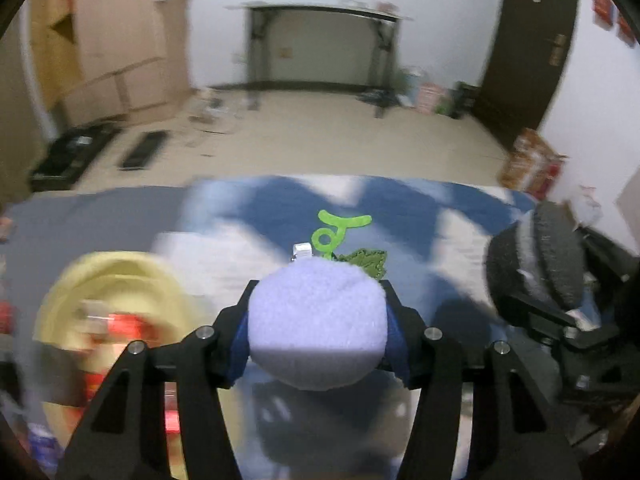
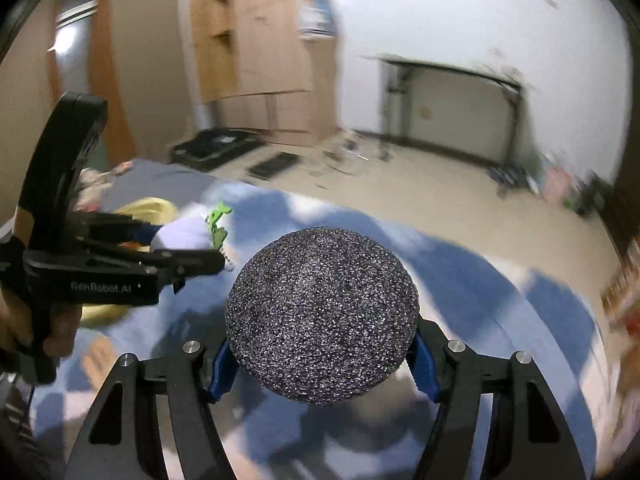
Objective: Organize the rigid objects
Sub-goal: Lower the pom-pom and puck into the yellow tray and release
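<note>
My left gripper (image 1: 318, 326) is shut on a pale purple plush fruit (image 1: 318, 320) with a green stem and leaf (image 1: 340, 232), held above the blue and white cloth (image 1: 440, 216). The fruit also shows in the right wrist view (image 2: 184, 234). My right gripper (image 2: 322, 354) is shut on a dark speckled ball (image 2: 322, 312), held above the same cloth. In the left wrist view the dark ball (image 1: 536, 256) is at the right. The left gripper (image 2: 216, 258) is to the left of the right one.
A yellow bowl (image 1: 108, 280) with red packets stands at the left on the cloth. Beyond the cloth's far edge is floor with black flat items (image 1: 144, 150), a cardboard cabinet (image 1: 120, 40), a dark table (image 1: 320, 12) and a door (image 1: 532, 48).
</note>
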{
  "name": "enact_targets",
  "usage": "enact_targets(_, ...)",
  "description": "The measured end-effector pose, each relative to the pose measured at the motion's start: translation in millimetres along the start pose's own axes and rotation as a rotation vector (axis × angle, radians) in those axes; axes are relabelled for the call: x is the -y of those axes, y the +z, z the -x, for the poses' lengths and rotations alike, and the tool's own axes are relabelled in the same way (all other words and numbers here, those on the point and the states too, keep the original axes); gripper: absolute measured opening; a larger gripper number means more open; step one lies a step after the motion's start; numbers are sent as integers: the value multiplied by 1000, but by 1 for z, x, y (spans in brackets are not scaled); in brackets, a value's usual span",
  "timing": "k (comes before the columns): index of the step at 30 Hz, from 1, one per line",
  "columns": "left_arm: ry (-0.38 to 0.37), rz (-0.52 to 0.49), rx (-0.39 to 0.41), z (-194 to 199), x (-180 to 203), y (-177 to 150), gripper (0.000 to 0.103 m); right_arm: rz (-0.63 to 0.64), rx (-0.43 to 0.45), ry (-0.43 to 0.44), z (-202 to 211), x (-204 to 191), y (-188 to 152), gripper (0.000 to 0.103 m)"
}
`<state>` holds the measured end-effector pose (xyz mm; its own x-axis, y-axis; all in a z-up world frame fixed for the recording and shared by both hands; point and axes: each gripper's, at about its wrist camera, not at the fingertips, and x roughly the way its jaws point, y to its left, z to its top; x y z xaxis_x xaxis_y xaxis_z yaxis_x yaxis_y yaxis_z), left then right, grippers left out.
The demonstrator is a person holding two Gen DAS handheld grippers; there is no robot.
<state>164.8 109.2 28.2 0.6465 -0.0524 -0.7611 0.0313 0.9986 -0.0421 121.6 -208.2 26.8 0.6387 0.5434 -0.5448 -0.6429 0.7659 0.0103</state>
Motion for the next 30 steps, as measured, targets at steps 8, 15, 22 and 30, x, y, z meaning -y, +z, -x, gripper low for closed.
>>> enact_targets(8, 202, 180, -44, 43, -185, -22, 58, 129, -40, 246, -69, -173, 88, 69)
enact_targets(15, 164, 230, -175, -17, -232, -35, 58, 257, -183, 278, -131, -263, 62, 69)
enact_targets(22, 138, 248, -198, -53, -239, -47, 61, 253, -268, 243, -186, -286, 53, 69)
enact_targets(30, 154, 295, -115, -29, -239, -55, 94, 238, -248, 253, -196, -292, 47, 88)
